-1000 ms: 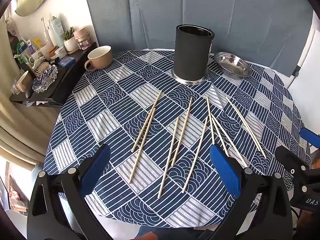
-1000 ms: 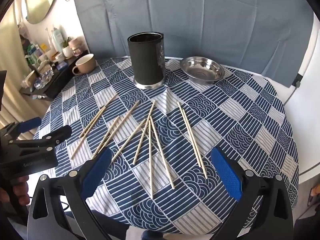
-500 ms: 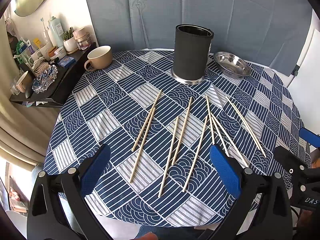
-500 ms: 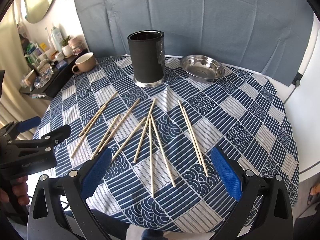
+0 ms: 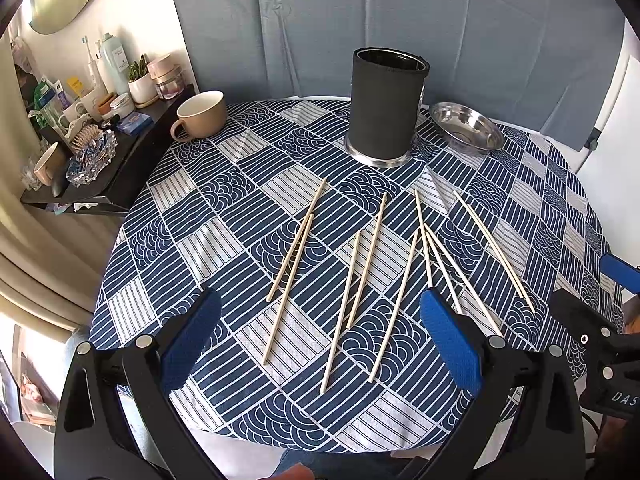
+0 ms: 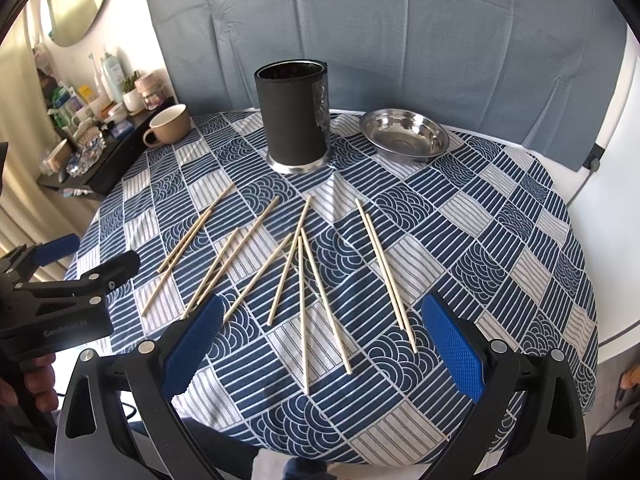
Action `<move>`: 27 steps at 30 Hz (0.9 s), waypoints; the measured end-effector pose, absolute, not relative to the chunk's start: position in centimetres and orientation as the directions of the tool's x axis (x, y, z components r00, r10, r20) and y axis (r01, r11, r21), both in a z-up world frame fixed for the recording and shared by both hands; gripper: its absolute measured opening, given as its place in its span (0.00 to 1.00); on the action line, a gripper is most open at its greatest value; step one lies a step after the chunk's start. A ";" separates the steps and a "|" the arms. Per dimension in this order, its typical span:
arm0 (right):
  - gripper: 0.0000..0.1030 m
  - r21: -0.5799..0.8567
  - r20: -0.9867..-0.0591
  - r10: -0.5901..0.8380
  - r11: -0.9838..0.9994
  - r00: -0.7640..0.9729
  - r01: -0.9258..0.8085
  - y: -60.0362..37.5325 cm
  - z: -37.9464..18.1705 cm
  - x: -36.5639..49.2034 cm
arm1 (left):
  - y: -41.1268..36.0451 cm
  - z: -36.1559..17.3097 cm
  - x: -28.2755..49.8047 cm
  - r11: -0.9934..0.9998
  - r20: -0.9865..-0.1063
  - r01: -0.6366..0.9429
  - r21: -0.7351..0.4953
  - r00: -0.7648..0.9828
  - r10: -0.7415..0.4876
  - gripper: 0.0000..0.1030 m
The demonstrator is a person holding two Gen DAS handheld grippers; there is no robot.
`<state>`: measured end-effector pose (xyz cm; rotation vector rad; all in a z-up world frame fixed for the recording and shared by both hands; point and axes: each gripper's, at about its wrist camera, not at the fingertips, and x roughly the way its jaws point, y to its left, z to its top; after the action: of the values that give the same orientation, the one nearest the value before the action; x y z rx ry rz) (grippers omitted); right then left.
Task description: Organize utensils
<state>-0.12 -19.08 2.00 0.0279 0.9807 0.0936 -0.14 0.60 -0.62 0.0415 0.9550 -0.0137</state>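
Several pale wooden chopsticks (image 5: 362,264) lie scattered flat on the round table's blue patterned cloth (image 5: 224,216); they also show in the right wrist view (image 6: 288,276). A tall black cylinder holder (image 5: 384,106) stands upright behind them, also in the right wrist view (image 6: 295,118). My left gripper (image 5: 318,340) is open and empty, hovering over the near table edge. My right gripper (image 6: 322,346) is open and empty, above the near ends of the chopsticks. Each gripper shows at the other view's edge.
A steel bowl (image 6: 404,134) sits right of the holder. A beige mug (image 5: 200,118) stands at the table's far left. A dark side shelf (image 5: 100,152) with bottles and jars stands left of the table. A grey-blue curtain (image 6: 380,32) hangs behind.
Both grippers have drifted only slightly; the right wrist view has pulled back a little toward the near edge. Nothing on the table has moved.
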 end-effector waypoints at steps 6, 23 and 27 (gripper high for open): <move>0.93 0.063 -0.829 0.091 0.996 0.552 -0.069 -19.1 2.1 0.0 | 0.6 -0.6 -0.1 0.999 -0.818 0.036 0.035 0.575 0.008 0.94; 0.93 0.090 -0.841 0.111 0.994 0.530 -0.066 -19.4 1.7 0.3 | 0.4 -1.2 0.0 0.998 -0.834 0.042 0.038 0.552 0.009 0.94; 0.93 0.110 -0.850 0.125 0.992 0.511 -0.059 -19.7 1.3 0.7 | 0.4 -1.5 0.4 0.998 -0.841 0.043 0.038 0.541 0.008 0.94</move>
<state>0.67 -19.66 1.25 0.0699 1.0285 0.1112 0.38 0.37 -1.47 0.0560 0.9992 -0.0207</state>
